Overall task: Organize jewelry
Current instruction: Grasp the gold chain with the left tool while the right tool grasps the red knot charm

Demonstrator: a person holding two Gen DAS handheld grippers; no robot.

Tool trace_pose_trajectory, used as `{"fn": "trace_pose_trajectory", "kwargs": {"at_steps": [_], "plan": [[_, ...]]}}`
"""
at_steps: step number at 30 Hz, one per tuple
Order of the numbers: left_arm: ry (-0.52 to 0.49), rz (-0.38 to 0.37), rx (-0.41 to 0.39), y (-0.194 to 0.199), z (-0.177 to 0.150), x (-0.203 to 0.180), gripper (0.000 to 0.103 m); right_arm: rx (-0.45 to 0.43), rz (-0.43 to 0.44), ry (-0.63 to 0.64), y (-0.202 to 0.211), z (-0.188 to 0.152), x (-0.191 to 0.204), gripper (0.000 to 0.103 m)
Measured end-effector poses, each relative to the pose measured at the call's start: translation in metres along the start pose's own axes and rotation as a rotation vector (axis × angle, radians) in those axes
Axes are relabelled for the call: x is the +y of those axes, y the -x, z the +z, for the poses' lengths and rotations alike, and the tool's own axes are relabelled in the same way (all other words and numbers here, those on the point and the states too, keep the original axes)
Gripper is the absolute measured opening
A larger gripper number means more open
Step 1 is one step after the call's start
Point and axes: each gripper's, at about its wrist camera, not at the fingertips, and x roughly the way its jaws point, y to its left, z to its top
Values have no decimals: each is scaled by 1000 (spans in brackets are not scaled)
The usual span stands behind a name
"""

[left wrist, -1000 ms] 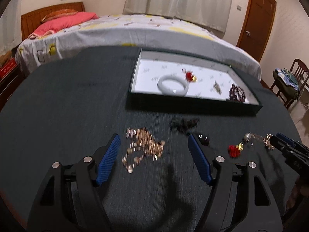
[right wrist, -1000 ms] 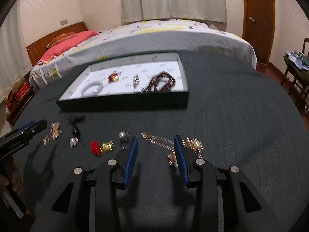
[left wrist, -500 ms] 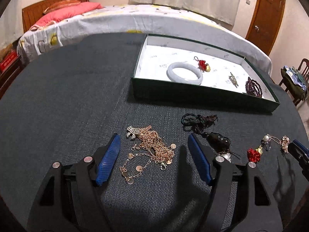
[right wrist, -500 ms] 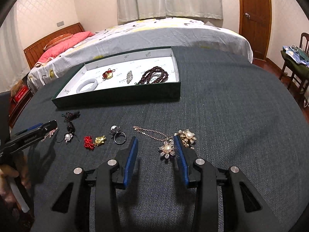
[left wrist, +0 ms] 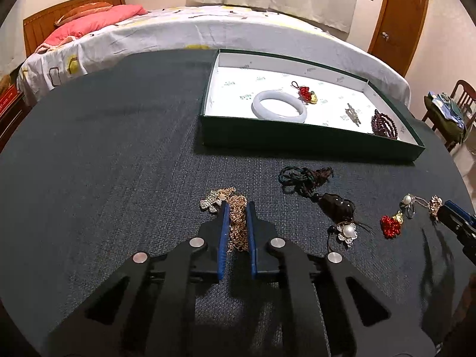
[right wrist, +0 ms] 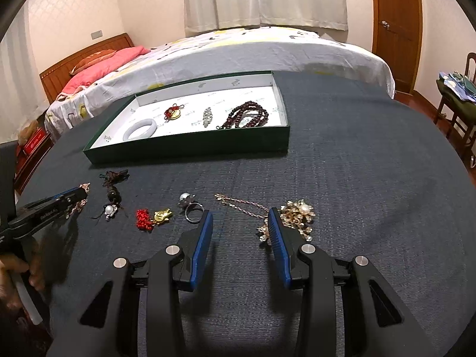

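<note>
Dark cloth bears a tangled rose-gold chain (left wrist: 238,223) pinched between blue fingers (left wrist: 223,232).

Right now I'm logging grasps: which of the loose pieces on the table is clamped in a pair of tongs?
The rose-gold chain necklace, bunched between the left tongs. The other loose pieces lie free; the right tongs stand open.

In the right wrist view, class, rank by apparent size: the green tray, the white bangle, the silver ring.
1. Green tray
2. White bangle
3. Silver ring, though nearer the camera, so its true size is smaller still.
</note>
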Motion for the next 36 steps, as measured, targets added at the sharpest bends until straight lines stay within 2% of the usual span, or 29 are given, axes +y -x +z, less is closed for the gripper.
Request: {"fn": "trace_pose_trajectory", "kwargs": {"at_steps": [4,10,20,25,30,32,34,35,36], "plan": [[-22,10,-18,6,-2,-1,7,0,15,11,-1,0,7,39],[-29,31,-52,21,-2,3,7,13,54,40,-5,-2,25,39],[17,57,-86,42,-1,23,7,37,136,129,-17,-3,74,39],[20,62,-93,43,-2,26,6,49,135,170,-26,-1,89,38],[22,46,-66,37,-4,26,6,64,120,187,-34,-1,92,37],[25,39,-56,35,-4,27,6,68,111,203,-36,0,94,27],[37,36,-45,32,-4,28,6,69,106,207,-37,-1,94,22],[43,34,-40,31,-5,29,6,76,112,206,-38,-1,94,15],[48,32,-31,30,-5,30,6,81,117,204,-38,-2,93,14]]}}
